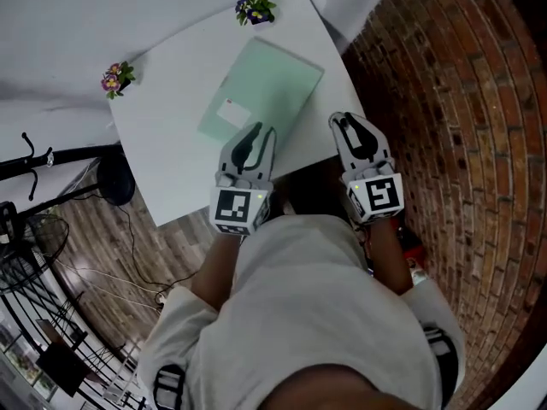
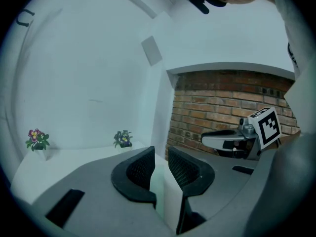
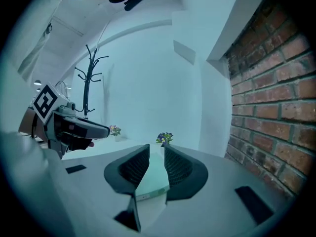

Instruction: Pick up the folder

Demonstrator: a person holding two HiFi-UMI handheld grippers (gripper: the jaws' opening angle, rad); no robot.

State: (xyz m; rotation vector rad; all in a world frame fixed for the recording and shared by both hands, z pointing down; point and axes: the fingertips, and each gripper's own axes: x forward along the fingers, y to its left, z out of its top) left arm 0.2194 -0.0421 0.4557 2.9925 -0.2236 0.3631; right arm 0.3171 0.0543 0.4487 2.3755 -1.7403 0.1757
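Head view: the person's torso hides the tabletop's near edge and most of both forearms. The folder lies flat on the tabletop, its near corner covered by the left gripper. That gripper points almost level, fingers slightly spread, pinching nothing. The right gripper hovers just right of the folder, fingers likewise slightly spread and empty.

The white label on the folder cannot be read.

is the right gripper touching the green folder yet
Apart. The head view shows a strip of bare white table between the folder and the right gripper, whose jaws stand slightly apart with nothing pinched.
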